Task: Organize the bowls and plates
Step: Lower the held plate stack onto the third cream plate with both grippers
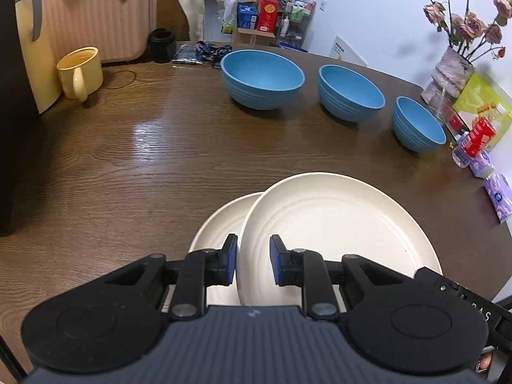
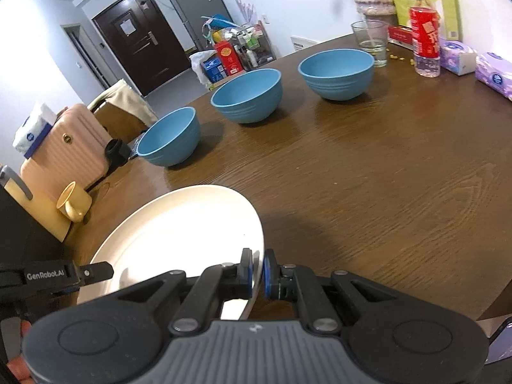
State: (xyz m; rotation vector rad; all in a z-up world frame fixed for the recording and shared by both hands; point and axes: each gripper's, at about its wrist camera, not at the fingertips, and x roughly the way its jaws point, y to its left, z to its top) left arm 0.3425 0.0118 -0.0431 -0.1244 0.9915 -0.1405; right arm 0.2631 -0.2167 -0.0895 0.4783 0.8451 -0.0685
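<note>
At the bottom centre of the left wrist view, the left gripper [image 1: 253,260] stands narrowly parted around the near rim of the upper cream plate [image 1: 336,224]; whether its pads press on that rim cannot be told. This plate tilts over a lower cream plate [image 1: 220,224], which shows at its left. Low in the right wrist view, the right gripper [image 2: 258,272] is closed tight on the right edge of the same upper plate [image 2: 179,233], with the other gripper's finger at its lower left.

Judging by this, the step in hand is carrying one plate, with both grippers, onto the other to stack them. The next move likely calls for centring it over the lower plate, levelling it, lowering, then letting go on both sides.

Across the upper middle of both views three blue bowls [image 1: 261,78] [image 1: 351,92] [image 1: 417,124] sit in a row, apart from each other and not yet nested. Bare wooden table [image 1: 128,160] lies between plates and bowls, so there is open room. A yellow mug [image 1: 81,72] stands upper left, and clutter lines the right edge
</note>
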